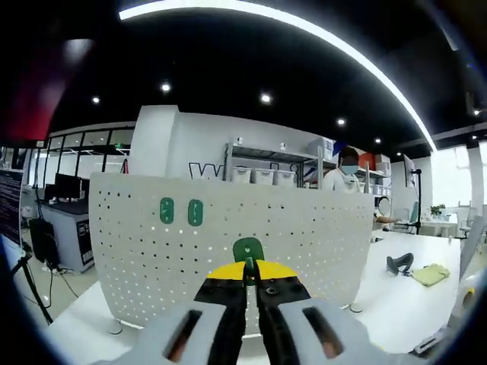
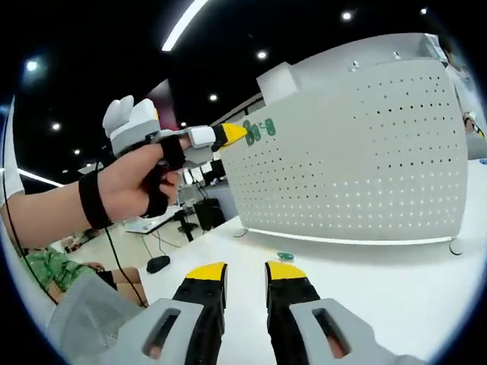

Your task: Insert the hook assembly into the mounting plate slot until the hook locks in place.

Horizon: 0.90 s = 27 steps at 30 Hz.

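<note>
While left gripper [image 1: 250, 268] jaws clamp a green hook [image 1: 248, 249] before the pegboard [image 1: 304, 228], right gripper [image 2: 245, 271] jaws gape, seemingly empty.

Plate: white perforated mounting plate [image 1: 304, 228], upright on small feet on white bench; curved look from fisheye; rows of round holes all over. In right gripper view it stands at upper right [image 2: 358, 152], face angled to cam.
Hooks on plate: 2 green hooks [image 1: 181, 211] side by side, upper left of plate face, upright; seen as small green marks near plate's left edge in right gripper view [image 2: 260, 130].
Hook in hand: green hook [image 1: 247, 249] pinched btwn left tool tips, upright, in front of plate's lower middle; contact w/ plate can't tell.
Loose piece: small green part [image 2: 285, 256] lying on bench just in front of plate base.
</note>
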{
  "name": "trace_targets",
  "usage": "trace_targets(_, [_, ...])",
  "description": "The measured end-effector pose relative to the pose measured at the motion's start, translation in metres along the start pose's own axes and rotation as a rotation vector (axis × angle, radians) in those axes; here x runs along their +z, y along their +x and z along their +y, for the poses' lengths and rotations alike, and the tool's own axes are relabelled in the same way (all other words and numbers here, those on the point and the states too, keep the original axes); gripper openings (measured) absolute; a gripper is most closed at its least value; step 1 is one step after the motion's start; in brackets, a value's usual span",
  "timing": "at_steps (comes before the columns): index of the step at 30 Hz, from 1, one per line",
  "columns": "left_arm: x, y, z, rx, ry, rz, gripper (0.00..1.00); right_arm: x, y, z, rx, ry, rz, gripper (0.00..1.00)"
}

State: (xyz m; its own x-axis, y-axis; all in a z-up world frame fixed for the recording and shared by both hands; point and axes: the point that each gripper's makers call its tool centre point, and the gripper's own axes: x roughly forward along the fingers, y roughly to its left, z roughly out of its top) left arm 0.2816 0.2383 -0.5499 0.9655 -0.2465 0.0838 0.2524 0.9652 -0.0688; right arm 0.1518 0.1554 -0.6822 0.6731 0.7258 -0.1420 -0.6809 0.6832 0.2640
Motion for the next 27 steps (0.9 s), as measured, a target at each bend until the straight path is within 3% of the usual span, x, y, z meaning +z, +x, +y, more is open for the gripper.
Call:
trace_targets(8, [0.010, 0.018, 0.001, 0.024, 0.049, -0.042, 0.03, -0.001, -0.002, -0.005, 0.000, 0.005, -0.006, 0.19])
trace_targets(22, [0.014, 0.047, 0.006, 0.048, 0.138, -0.048, 0.03, -0.010, -0.011, -0.022, -0.032, 0.027, 0.016, 0.21])
trace_targets(24, [0.014, 0.052, 0.009, 0.064, 0.199, -0.036, 0.03, -0.011, -0.011, -0.024, -0.031, 0.039, 0.016, 0.21])
trace_targets(27, [0.016, 0.059, 0.007, 0.063, 0.204, -0.040, 0.03, -0.015, -0.012, -0.027, -0.039, 0.053, 0.024, 0.21])
